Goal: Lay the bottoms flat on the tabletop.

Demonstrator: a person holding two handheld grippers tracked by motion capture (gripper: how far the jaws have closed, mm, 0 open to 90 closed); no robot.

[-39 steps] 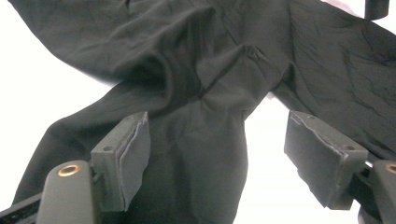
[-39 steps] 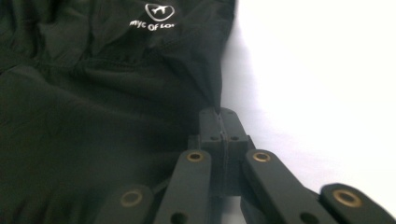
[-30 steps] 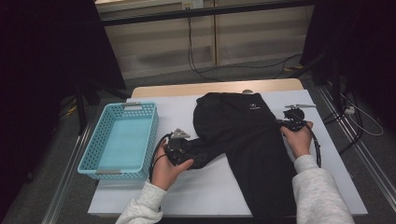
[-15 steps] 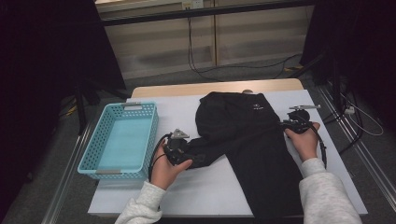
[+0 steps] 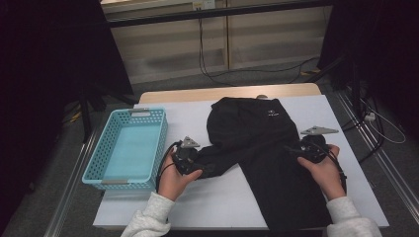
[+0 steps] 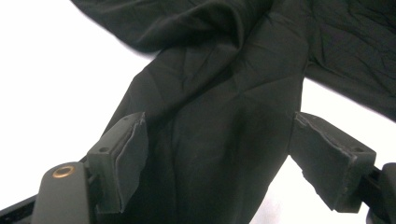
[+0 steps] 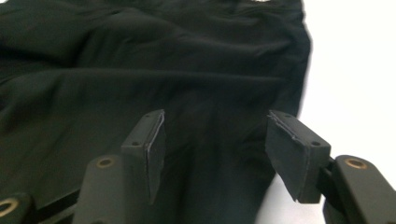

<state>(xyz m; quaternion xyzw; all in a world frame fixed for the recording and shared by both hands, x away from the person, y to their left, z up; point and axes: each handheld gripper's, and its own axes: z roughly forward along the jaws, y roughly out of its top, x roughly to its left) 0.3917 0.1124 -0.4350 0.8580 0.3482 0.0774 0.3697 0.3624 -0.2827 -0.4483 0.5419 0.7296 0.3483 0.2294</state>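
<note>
1. The black garment (image 5: 267, 163) lies just right of the blue basket (image 5: 129, 148).
2. Left gripper (image 6: 215, 154): jaws apart, sleeve cloth between them, unpinched.
3. Right gripper (image 7: 215, 149): jaws have just been opening, parted above the garment's right edge.
4. The garment's near hem is cut off in the high view.

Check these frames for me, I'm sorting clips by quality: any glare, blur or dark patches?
High view: dim surroundings, black garment shows little detail. Left gripper view: white table cover blown out, jaws soft. Right gripper view: cover overexposed at right, fabric folds slightly soft.
</note>
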